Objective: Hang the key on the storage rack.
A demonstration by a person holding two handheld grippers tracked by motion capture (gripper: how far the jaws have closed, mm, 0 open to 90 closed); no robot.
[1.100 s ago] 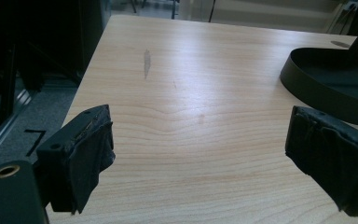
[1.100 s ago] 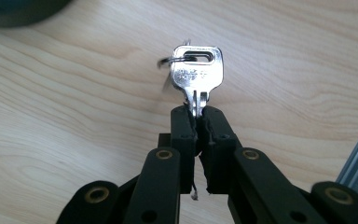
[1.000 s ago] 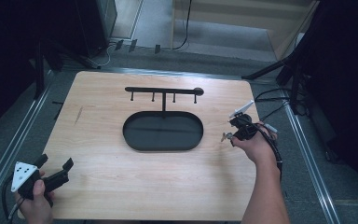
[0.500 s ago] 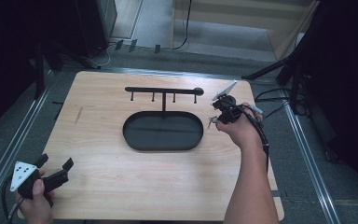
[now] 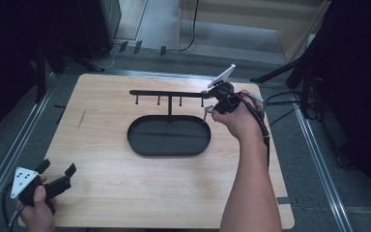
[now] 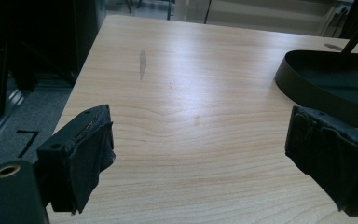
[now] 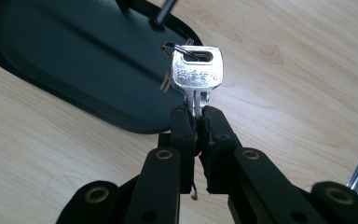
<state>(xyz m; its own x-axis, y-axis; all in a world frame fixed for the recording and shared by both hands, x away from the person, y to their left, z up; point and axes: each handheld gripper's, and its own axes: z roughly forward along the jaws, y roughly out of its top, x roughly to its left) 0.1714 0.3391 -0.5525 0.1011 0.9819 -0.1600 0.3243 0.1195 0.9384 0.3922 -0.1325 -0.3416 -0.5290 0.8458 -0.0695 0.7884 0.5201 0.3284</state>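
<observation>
A: The right gripper (image 7: pixel 198 116) has its jaws clenched on the blade of a silver key (image 7: pixel 196 74), head up, a dark ring (image 7: pixel 181 47) threaded through its slot. A second small key seems to dangle behind it, though it is too hidden to be sure.

B: And where does the key sit over the table?

A: Above the right end of the black oval tray (image 5: pixel 169 136), close under the hook rail (image 5: pixel 166 93) that rises from it on a thin post. A second ago the right gripper (image 5: pixel 211 109) hangs well off to the tray's right; now it is up by the rail's right end, beside the last hook (image 5: pixel 202 101).

B: So the key is about to be hung?

A: That is my reading. The carry looks nearly done; the ring probably has to be slipped over a hook next. It is not on one yet.

B: The other hand?

A: The left gripper (image 5: pixel 58 176) rests at the near-left corner of the wooden table (image 5: pixel 125 193), jaws spread wide and holding nothing, unmoved over that second.
</observation>
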